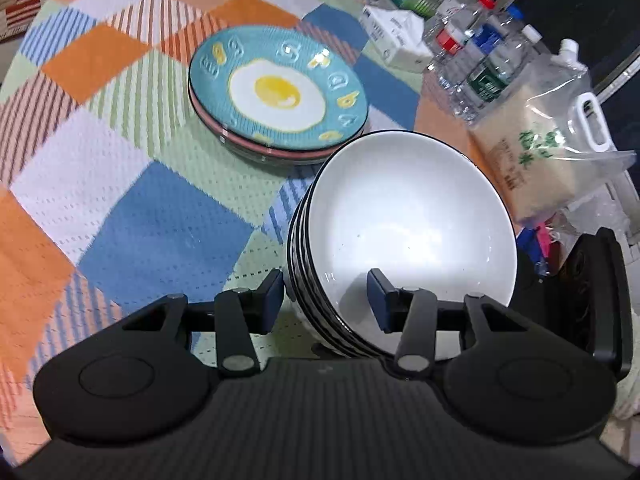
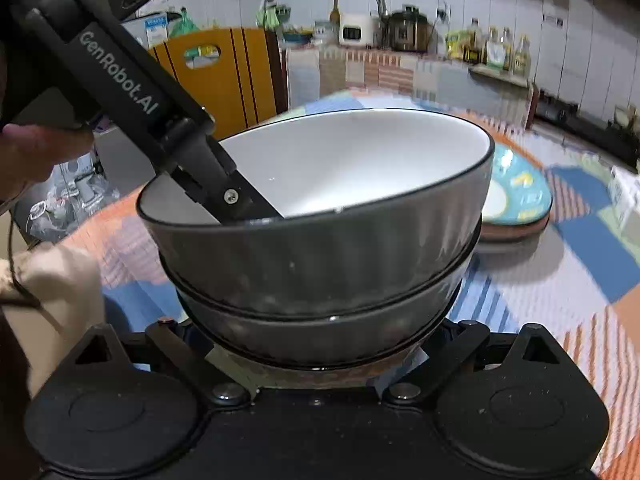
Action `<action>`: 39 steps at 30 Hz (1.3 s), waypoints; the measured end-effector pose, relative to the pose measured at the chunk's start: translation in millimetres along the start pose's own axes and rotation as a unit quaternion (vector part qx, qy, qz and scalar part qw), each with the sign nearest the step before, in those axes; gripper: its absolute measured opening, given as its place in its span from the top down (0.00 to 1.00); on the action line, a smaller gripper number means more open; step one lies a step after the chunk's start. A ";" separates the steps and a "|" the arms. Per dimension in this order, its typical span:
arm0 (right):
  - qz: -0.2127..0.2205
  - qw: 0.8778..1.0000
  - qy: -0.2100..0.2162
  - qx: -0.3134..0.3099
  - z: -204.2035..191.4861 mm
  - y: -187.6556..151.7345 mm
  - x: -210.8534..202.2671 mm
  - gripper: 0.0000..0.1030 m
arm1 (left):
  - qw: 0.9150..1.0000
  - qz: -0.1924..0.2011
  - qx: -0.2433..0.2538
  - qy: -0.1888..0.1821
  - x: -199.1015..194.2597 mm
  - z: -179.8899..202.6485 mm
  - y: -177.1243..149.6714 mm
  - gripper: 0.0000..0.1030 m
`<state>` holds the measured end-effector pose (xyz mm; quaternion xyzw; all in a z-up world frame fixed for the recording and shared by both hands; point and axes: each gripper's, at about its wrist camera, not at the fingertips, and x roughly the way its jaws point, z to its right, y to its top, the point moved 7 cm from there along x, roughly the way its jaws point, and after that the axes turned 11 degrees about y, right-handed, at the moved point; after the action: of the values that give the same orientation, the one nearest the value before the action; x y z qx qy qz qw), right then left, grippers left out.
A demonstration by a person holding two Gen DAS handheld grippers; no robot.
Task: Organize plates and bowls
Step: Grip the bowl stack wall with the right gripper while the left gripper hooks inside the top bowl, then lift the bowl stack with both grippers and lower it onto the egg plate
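The left tool (image 1: 326, 302) pinches the rim of the stacked bowls (image 1: 404, 240), tilted off the surface (image 1: 120, 160). The right tool's (image 2: 316, 356) opening is hidden beneath them; its state cannot be told. Next, probably, a steady joint lift toward the plates (image 1: 280, 92) ahead.

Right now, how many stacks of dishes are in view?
2: fried-egg plate stack farther on the tablecloth; tilted white bowl stack nearer. Others may be hidden.

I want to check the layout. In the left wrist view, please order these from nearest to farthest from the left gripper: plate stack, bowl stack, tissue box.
1. bowl stack: its rim sits between the left gripper fingers.
2. plate stack: beyond the bowls, toward the left.
3. tissue box: far table edge, upper right.
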<state>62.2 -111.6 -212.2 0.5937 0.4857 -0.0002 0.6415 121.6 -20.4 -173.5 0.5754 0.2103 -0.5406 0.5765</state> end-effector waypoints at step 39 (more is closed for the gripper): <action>0.050 0.997 -0.059 0.005 98.1 99.3 39.3 0.04 | 0.999 -0.001 0.022 0.039 47.1 -26.4 165.7 0.57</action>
<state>201.3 -134.4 -178.4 0.6191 0.4172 -0.0056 0.6652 290.5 -55.8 -148.6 0.6085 0.2216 -0.5229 0.5542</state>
